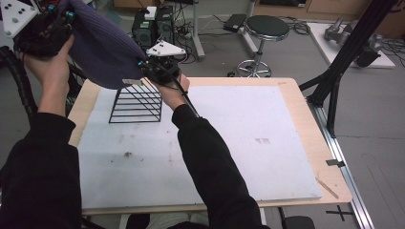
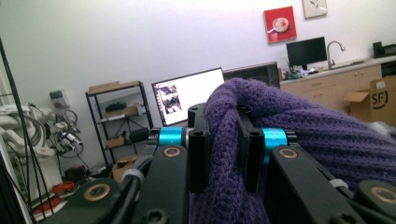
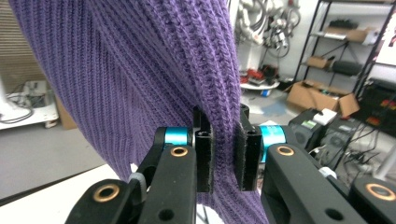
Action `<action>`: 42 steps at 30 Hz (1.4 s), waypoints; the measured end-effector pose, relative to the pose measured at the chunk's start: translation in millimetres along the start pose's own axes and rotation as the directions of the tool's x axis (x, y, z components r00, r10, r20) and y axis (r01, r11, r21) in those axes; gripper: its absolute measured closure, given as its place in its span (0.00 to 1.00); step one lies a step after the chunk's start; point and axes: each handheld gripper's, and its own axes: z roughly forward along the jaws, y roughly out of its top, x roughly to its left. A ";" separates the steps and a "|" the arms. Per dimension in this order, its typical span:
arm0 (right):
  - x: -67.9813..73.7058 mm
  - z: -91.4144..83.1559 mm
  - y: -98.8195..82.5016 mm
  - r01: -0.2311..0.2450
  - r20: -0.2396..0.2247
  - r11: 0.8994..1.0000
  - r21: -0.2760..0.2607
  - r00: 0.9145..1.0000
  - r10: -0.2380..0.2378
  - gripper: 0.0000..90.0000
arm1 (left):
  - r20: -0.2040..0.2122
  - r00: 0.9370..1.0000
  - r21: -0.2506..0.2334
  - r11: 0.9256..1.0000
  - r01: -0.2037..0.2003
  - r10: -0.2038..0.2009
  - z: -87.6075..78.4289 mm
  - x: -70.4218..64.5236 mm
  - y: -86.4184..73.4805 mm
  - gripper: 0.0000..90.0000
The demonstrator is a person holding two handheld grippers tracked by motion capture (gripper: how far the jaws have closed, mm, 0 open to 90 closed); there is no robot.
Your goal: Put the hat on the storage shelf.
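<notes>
Both the left gripper (image 2: 223,149) and right gripper (image 3: 222,149) pinch folds of the purple knit (image 1: 102,45), soft, light and floppy, probably best held by its edges, above the wire rack (image 1: 136,102) near the table's (image 1: 296,88) far-left corner.

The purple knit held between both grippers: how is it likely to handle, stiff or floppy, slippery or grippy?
Probably floppy: the purple knit sags in a curve between the left gripper and the right gripper, above the wire rack. Likely grippy, since its ribbed weave bunches between the jaws. It seems light, as small pinches carry it.
</notes>
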 end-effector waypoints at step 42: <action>-5.8 10.2 -63.9 -0.093 -0.013 0.961 0.260 0.995 0.099 0.90 | 0.077 0.989 0.111 0.987 0.118 -0.127 -12.4 -22.1 -82.3 0.86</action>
